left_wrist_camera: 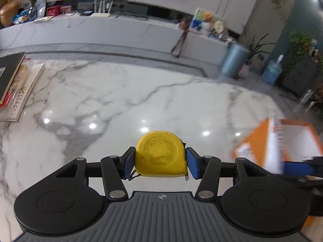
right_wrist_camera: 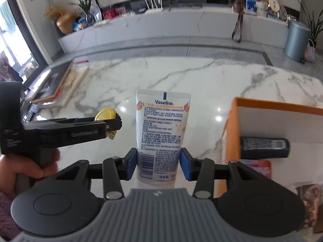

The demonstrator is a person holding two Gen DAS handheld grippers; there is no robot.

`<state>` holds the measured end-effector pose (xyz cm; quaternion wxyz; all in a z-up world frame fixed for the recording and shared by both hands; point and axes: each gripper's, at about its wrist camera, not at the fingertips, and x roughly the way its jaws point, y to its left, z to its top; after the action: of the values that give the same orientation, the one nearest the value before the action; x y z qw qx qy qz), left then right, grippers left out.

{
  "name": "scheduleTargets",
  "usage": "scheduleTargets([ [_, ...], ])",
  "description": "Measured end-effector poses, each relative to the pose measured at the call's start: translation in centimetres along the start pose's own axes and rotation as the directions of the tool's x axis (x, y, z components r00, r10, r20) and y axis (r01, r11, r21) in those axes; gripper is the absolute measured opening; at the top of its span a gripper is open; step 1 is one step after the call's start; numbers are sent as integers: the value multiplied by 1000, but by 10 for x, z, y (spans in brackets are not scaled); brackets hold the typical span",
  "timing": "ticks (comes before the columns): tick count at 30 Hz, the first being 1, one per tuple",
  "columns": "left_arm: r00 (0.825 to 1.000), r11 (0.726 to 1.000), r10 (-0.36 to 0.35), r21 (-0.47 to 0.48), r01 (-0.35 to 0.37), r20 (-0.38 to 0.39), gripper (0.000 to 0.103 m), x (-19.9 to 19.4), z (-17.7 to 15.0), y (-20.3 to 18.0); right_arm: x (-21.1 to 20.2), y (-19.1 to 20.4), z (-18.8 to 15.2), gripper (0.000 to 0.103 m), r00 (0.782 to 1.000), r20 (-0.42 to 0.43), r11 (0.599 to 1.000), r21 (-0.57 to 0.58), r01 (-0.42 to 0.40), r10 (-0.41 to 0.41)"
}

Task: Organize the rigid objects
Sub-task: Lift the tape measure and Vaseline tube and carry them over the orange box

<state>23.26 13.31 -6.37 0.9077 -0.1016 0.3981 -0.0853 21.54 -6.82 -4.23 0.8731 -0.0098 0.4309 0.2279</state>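
Note:
My left gripper is shut on a yellow tape measure and holds it above the white marble table. My right gripper is shut on a white Vaseline tube, held upright with its crimped end up. The left gripper with the tape measure shows at the left of the right wrist view. An orange-edged open box stands to the right of the tube; it also shows blurred in the left wrist view. A black tube lies inside the box.
A stack of books lies at the table's left edge; it also shows in the right wrist view. A low marble shelf with clutter runs behind the table. A grey bin stands on the floor at far right.

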Motion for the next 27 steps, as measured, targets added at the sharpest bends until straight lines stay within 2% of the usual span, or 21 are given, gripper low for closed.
scheduleTargets([
  [6,992,993,-106,64,102,72,61,-51,5,-65,-55,-24,-8,47,994,111,999,36,-20,15],
  [10,981,976,-181,139,170,69,61,-62,9,-115,-85,-50,-16,47,986,164,997,75,-6,-7],
  [13,979,959,-198,217,185,42,61,-57,10,-155,-101,-76,-27,47,982,185,992,122,21,-44],
  [18,974,931,-227,292,221,-13,61,-38,6,-208,-117,-124,-44,47,975,189,973,220,73,-116],
  [22,969,908,-236,339,245,-69,61,-15,1,-241,-123,-161,-53,47,969,191,952,291,97,-157],
  [27,964,865,-220,427,264,-149,61,19,0,-270,-124,-201,-57,47,968,188,935,344,92,-165],
])
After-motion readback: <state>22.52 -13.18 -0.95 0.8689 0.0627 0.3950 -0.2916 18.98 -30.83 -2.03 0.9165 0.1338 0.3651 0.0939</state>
